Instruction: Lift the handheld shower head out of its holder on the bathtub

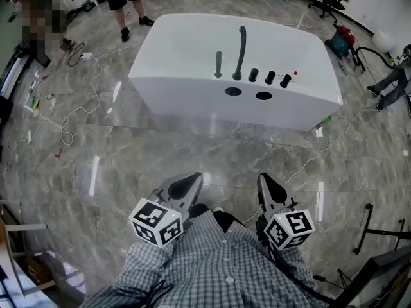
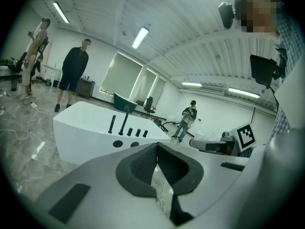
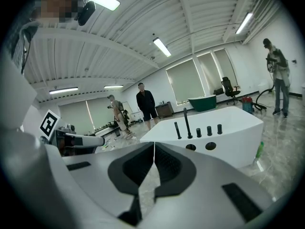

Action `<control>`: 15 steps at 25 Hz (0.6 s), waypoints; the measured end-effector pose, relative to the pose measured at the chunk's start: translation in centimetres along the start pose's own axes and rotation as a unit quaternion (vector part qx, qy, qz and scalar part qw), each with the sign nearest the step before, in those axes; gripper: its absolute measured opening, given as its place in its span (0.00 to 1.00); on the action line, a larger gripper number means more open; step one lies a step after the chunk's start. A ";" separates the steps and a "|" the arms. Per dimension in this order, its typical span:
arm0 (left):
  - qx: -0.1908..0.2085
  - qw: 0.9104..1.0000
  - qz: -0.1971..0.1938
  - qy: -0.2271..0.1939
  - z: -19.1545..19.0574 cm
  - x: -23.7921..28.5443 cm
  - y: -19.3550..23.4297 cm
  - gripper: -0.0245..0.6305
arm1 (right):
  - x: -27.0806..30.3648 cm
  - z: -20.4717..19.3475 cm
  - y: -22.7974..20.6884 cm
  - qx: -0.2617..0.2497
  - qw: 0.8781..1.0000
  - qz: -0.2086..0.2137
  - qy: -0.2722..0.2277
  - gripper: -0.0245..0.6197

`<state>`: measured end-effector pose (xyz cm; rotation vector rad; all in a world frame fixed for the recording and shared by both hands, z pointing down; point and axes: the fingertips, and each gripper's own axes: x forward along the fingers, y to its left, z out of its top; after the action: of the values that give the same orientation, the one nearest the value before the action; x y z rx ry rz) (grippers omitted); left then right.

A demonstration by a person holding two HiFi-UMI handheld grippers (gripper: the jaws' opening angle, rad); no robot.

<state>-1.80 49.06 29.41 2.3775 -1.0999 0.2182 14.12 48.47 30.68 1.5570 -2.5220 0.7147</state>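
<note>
The white bathtub (image 1: 192, 85) stands on the marble floor well ahead of me. On its near rim the black handheld shower head (image 1: 218, 64) stands upright in its holder, left of the tall curved spout (image 1: 241, 51) and three black knobs (image 1: 270, 77). My left gripper (image 1: 192, 178) and right gripper (image 1: 263, 178) are held close to my body, both shut and empty, far short of the tub. The left gripper view shows its jaws (image 2: 157, 148) closed with the shower head (image 2: 111, 124) beyond. In the right gripper view the closed jaws (image 3: 154, 145) point toward the shower head (image 3: 177, 130).
Open marble floor lies between me and the tub. A white cable (image 1: 83, 101) trails on the floor at the left. A person (image 1: 125, 5) stands behind the tub's left end. A vacuum (image 1: 340, 40) and another person's legs (image 1: 392, 85) are at the right.
</note>
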 end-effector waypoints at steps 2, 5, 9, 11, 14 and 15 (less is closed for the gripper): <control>0.000 1.000 0.008 0.001 -0.5 0.0 -0.3 0.05 | -0.4 -0.4 -0.6 0.004 1.000 -0.001 0.001 0.07; 0.001 1.000 0.011 0.005 -1.0 0.0 0.0 0.05 | -0.1 -0.9 -1.0 0.008 1.000 -0.002 0.001 0.07; -0.002 1.000 0.013 0.008 -1.0 1.2 1.6 0.05 | 1.3 -1.1 -1.5 0.009 1.000 -0.006 0.003 0.07; -0.002 1.000 0.010 0.010 -0.6 2.3 2.6 0.05 | 2.1 -1.0 -2.3 0.012 1.000 -0.015 0.004 0.07; 0.000 1.000 0.003 0.018 0.4 4.1 4.4 0.05 | 3.6 -0.4 -3.5 0.020 0.999 -0.032 0.006 0.07; 0.003 1.000 0.001 0.020 1.0 4.7 5.0 0.05 | 4.2 0.0 -3.9 0.021 0.999 -0.037 0.007 0.07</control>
<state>-2.51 42.71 32.10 2.3668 -1.0830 0.2692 15.49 43.60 33.30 1.6447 -2.4407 0.7715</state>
